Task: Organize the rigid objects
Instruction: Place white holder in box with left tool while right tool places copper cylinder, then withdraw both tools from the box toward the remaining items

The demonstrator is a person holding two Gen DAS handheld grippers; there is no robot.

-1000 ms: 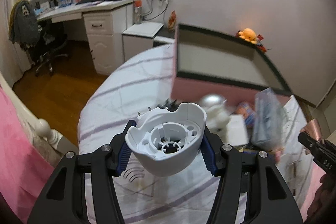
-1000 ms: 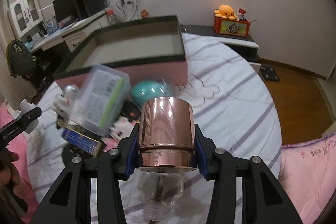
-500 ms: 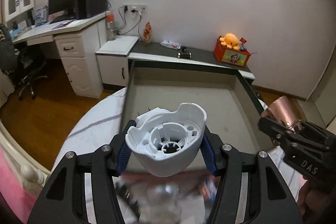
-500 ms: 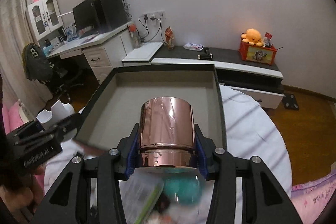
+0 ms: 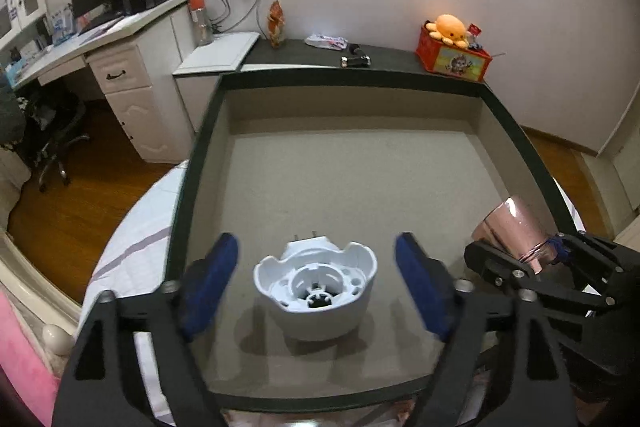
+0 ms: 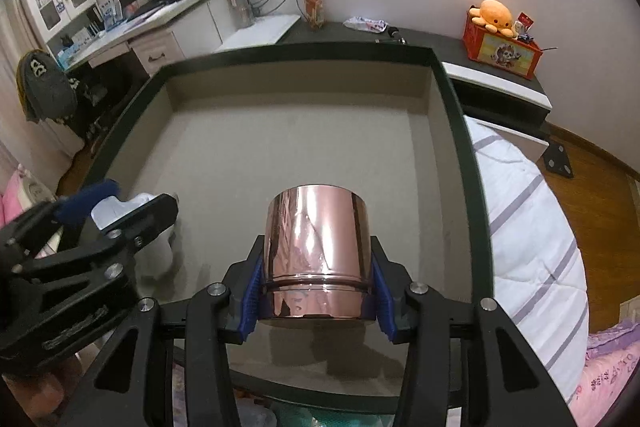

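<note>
Left tongs [image 5: 316,281] spread wide, white plastic part [image 5: 316,301] sitting free on floor of box [image 5: 516,135], near front wall. Right tongs [image 6: 316,301] pinching copper cup [image 6: 316,255], held over box floor, right of part.

The base [image 5: 316,301] was set in the box [image 5: 352,183], near its front; the cup [image 6: 318,255] was held to its right.
</note>
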